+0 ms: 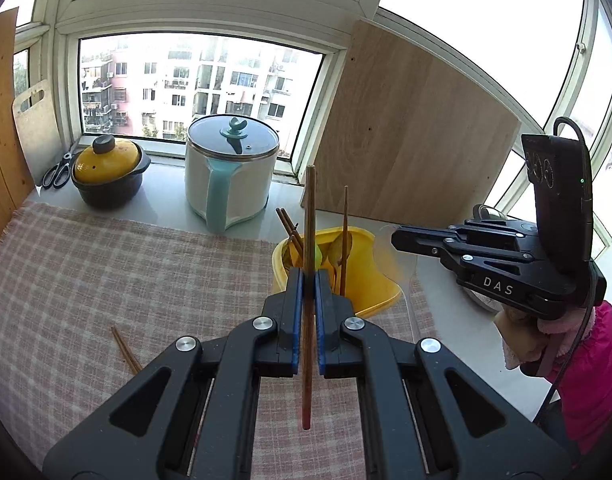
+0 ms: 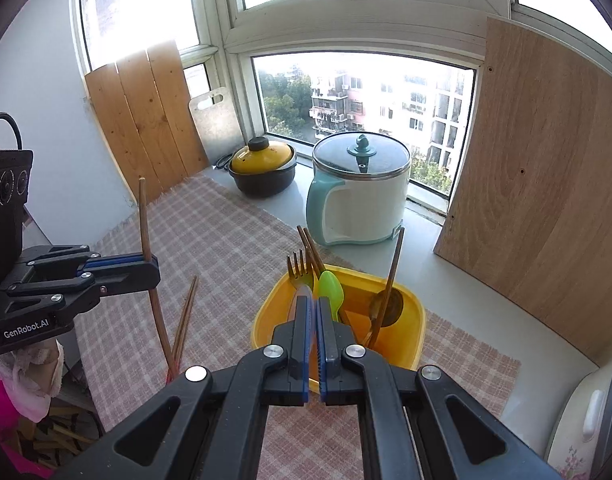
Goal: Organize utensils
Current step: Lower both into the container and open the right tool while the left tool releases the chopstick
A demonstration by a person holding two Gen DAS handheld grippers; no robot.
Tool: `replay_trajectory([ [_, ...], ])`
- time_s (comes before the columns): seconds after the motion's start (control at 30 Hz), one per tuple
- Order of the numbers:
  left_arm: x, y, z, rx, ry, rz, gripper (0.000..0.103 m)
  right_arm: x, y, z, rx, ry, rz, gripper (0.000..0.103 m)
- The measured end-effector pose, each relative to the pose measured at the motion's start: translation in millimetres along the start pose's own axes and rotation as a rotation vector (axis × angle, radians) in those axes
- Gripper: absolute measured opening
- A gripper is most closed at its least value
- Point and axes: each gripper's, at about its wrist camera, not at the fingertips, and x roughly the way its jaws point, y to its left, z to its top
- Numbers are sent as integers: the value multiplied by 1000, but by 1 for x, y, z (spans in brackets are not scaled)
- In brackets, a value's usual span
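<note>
We have the left tool (image 1: 309, 280) clamped on one upright brown wooden chopstick (image 1: 308, 240), just short of the yellow plastic tub (image 1: 380, 292) ahead. Right tool (image 2: 316, 312) shut, empty, above the tub. Next: carry the chopstick forward over the tub, then release
</note>
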Motion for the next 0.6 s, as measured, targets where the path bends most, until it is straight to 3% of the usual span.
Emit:
replay_trajectory([
  [0.6,20,-29,72,19,-97,40,3,19,-40,40,-39,-50,-49,0],
])
